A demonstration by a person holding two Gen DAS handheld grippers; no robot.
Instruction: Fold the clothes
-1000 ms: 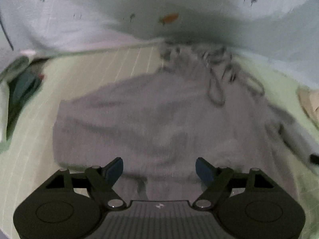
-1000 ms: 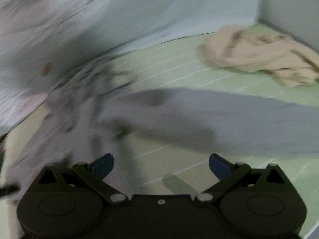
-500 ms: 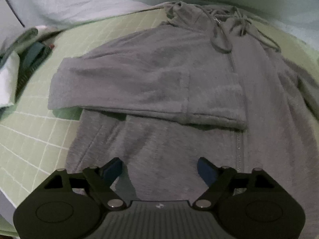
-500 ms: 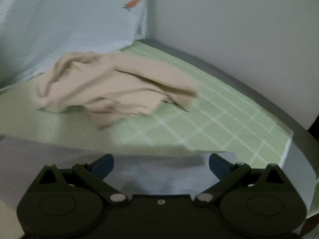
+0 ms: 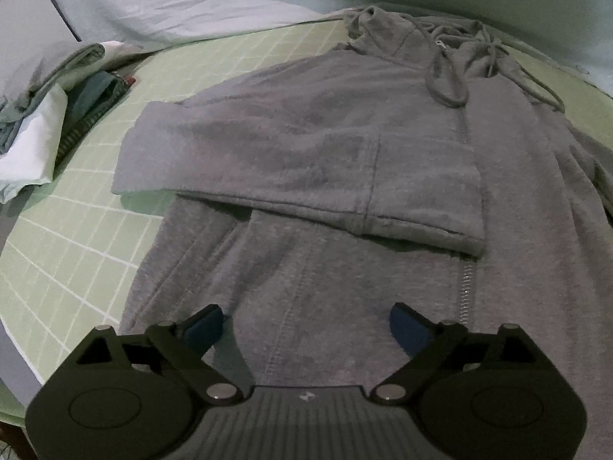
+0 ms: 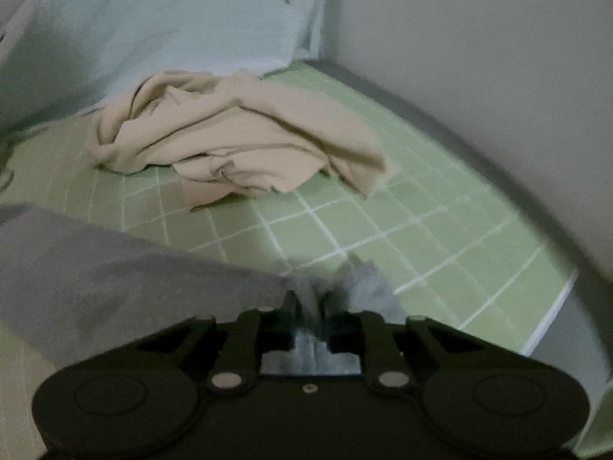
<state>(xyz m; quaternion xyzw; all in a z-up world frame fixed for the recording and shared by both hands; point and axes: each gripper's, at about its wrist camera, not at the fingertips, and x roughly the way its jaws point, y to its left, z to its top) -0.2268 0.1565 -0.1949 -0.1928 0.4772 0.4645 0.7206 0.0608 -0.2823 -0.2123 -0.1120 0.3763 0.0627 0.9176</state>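
- One grey fleece zip hoodie (image 5: 345, 161) lies flat on the green gridded mat (image 5: 76, 230), left sleeve folded across.
- Left gripper (image 5: 306, 322) hovers spread; right gripper (image 6: 308, 301) pinches the right sleeve's cuff (image 6: 367, 283).
- Soft, floppy: grip hems.

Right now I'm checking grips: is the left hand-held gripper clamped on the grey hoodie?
No, the left hand-held gripper is open above the grey hoodie, gripping nothing.

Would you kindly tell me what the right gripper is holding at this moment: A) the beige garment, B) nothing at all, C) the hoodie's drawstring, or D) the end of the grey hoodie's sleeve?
D: the right gripper is shut on the sleeve of the grey hoodie, with grey fabric bunched between its fingers, while the beige garment lies apart on the mat.
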